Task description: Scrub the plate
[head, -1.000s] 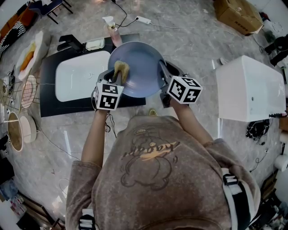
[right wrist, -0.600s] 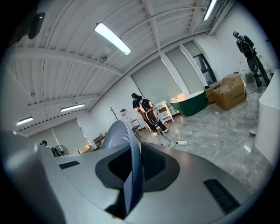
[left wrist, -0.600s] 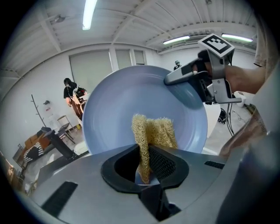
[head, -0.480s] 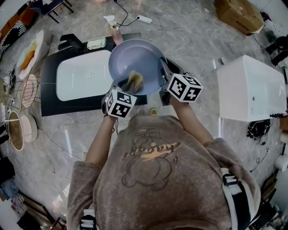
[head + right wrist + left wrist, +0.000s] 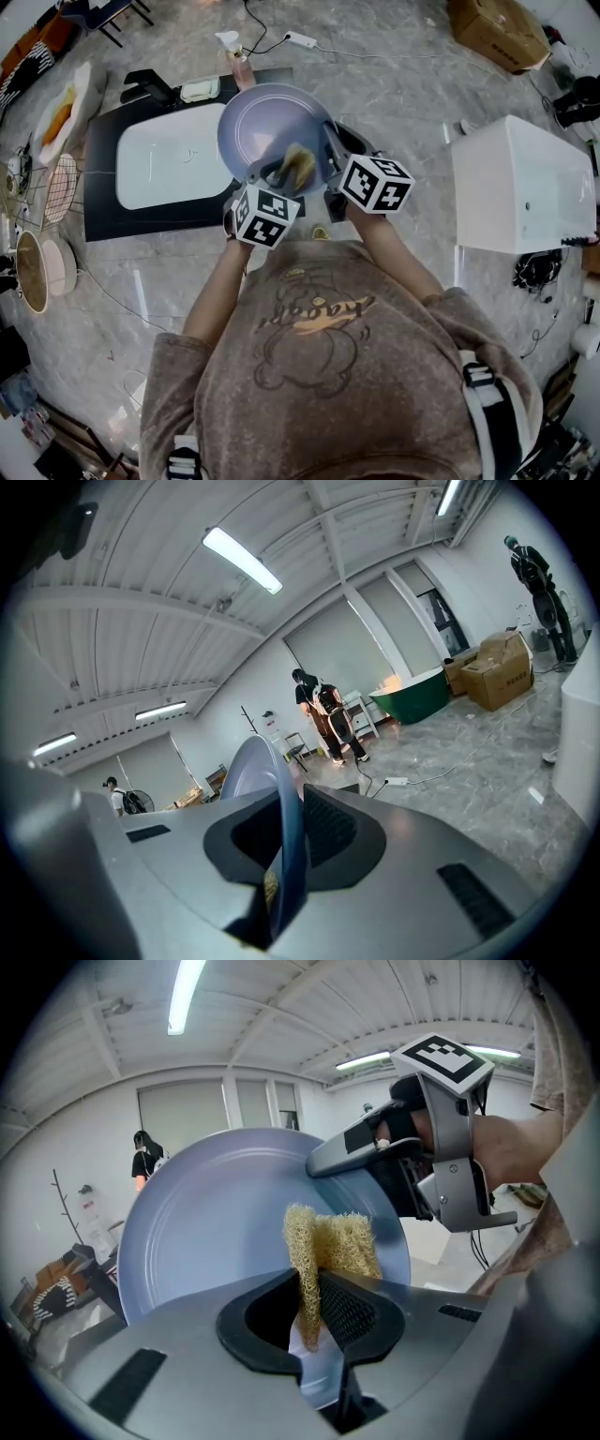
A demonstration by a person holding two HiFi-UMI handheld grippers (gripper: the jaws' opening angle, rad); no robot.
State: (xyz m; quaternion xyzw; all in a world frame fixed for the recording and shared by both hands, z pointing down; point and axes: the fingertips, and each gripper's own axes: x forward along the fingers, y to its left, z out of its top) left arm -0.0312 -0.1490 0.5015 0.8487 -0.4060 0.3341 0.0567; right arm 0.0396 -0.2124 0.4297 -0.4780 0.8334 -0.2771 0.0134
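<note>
text | sweatshirt [image 5: 314, 314] lettering: illegible | other legible text: none

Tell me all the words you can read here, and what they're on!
No text reads clearly.
Sweatshirt: a curly word, upside down, too blurred to read.
Cardboard box: dark print, too small to read.
Marker cubes: black-and-white squares only, no words.

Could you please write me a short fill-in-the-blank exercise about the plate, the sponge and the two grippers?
1. The left gripper has its jaws shut on the yellow ____.
2. The right gripper clamps the blue plate by its ____.
3. In the head view, the white sink lies mostly to the ____ of the plate.

Missing words: sponge; rim; left.
</note>
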